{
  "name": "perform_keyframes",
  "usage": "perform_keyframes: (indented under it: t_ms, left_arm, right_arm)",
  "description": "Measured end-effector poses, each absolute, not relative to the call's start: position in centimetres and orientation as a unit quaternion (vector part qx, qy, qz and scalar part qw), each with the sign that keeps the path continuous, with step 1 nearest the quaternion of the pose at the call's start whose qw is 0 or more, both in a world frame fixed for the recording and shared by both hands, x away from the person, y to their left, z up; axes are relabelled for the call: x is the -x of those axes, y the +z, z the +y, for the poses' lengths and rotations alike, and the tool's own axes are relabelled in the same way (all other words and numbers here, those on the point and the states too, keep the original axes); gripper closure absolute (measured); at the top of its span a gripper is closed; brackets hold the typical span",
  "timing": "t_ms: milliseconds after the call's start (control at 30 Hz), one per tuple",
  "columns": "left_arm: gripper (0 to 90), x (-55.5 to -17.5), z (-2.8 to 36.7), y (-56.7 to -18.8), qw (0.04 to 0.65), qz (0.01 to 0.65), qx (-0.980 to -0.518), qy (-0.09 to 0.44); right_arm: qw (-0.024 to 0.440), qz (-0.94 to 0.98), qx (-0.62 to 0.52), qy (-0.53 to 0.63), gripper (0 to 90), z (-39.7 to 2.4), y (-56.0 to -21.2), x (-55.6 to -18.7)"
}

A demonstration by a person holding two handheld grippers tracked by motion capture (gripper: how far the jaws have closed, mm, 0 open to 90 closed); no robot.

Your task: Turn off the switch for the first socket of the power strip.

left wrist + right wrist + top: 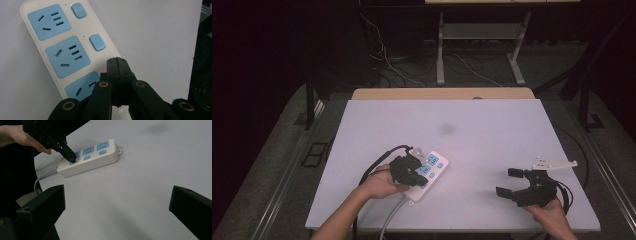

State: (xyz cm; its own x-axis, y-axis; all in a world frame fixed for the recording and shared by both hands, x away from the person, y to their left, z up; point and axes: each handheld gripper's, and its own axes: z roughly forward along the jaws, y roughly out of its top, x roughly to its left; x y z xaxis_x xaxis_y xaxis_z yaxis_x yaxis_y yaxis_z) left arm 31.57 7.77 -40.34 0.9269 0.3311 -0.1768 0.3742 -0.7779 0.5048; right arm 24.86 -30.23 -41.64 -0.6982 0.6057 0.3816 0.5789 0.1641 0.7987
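White surface, dark room beyond. Left tongs [116, 62] pinched together, holding nothing, tips on a switch at the cord end of the power strip [428, 172] — a skewed push could slide it. Right tongs [512, 183] gape wide, empty, well apart.

Power strip [428, 172] lies on table's [492, 145] left — left gripper [412, 172] upon it

Table [492, 125] upper half bare, open passage. Power strip [432, 167] with left gripper [408, 169] on it blocks lower left; right gripper [517, 186] occupies lower right; centre gap free.
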Motion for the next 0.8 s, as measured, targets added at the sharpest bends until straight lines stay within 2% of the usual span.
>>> perform_keyframes:
  t_ms: [733,800]
  left_arm:
    - [89.4,-31.44,8.25,-40.16,0.305,0.199,-0.93,-0.041]
    - [89.4,-31.43,8.14,-39.88,0.296,0.193,-0.935,-0.027]
  right_arm:
    - [0.018,0.758,-0.393,0.52,0.3,-30.55,-41.62,-24.93]
    - [0.02,0.757,-0.393,0.521,0.3,-30.62,-41.62,-24.95]
